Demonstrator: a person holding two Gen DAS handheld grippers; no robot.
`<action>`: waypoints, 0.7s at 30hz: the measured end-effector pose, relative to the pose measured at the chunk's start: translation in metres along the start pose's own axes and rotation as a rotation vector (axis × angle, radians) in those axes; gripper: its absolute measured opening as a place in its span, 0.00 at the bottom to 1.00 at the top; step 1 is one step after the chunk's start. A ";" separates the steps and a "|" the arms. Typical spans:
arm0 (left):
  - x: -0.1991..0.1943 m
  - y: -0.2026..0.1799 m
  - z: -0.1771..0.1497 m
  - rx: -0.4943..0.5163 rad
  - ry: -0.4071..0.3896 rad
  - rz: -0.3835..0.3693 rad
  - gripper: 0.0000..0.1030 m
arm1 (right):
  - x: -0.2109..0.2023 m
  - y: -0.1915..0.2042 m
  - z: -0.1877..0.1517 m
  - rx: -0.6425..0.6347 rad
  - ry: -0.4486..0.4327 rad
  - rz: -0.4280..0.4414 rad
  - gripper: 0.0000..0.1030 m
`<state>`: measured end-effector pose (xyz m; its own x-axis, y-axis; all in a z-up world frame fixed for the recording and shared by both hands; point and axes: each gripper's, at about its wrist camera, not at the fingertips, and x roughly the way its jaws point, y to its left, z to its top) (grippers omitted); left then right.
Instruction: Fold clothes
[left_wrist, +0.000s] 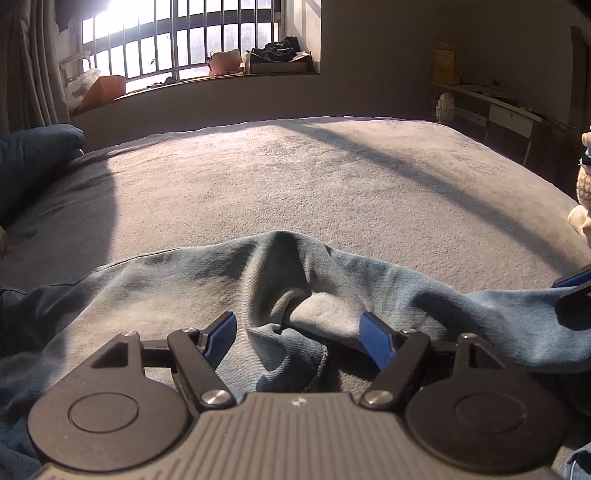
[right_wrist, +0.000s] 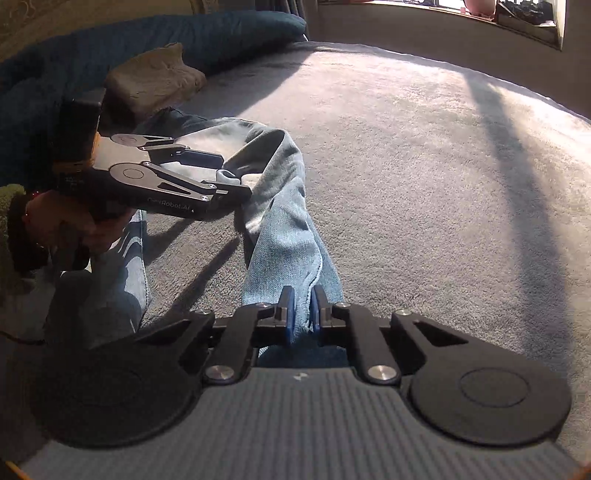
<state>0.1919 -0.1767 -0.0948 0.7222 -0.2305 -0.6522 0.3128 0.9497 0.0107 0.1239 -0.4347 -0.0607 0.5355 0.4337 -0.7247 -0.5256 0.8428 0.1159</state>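
Right gripper (right_wrist: 300, 312) is almost closed, and I see a fold of the light blue jeans (right_wrist: 284, 229) pinched between its two blue pads (right_wrist: 287, 314). From there the denim runs away from me in a narrow, twisted band over the bed (right_wrist: 424, 155), which has a grey fuzzy cover.

My left gripper (left_wrist: 298, 334) has its jaws wide apart. A raised ridge of the jeans (left_wrist: 280, 273) stands between the blue pads (left_wrist: 376, 343), but neither pad presses on it, so this gripper holds nothing. In the right wrist view I see the left gripper (right_wrist: 236, 173) from the side, low over the far end of the band, with the hand (right_wrist: 66, 225) of the person behind it, in shadow.

Most of the jeans lie crumpled at the near edge of the bed, with the hem and seam just under the left gripper. Farther out the bed is bare, with long shadows across it. A dark blue pillow (right_wrist: 155, 33) lies at its left end, and a brownish folded cloth (right_wrist: 155, 79) sits beside it. Beyond the bed is a barred window (left_wrist: 177, 37) with bright light.
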 end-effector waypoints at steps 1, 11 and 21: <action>-0.001 0.005 0.000 -0.014 0.000 0.012 0.72 | -0.005 -0.004 0.005 -0.001 -0.025 -0.027 0.08; 0.007 0.028 -0.004 -0.020 0.060 0.107 0.73 | 0.001 -0.093 0.055 0.071 -0.134 -0.286 0.00; 0.018 0.024 -0.015 -0.006 0.070 0.116 0.76 | 0.045 -0.104 0.030 0.434 -0.002 0.158 0.26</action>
<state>0.2032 -0.1552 -0.1174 0.7082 -0.1038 -0.6983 0.2260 0.9704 0.0850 0.2224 -0.4931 -0.0851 0.4726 0.5676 -0.6742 -0.2757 0.8218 0.4986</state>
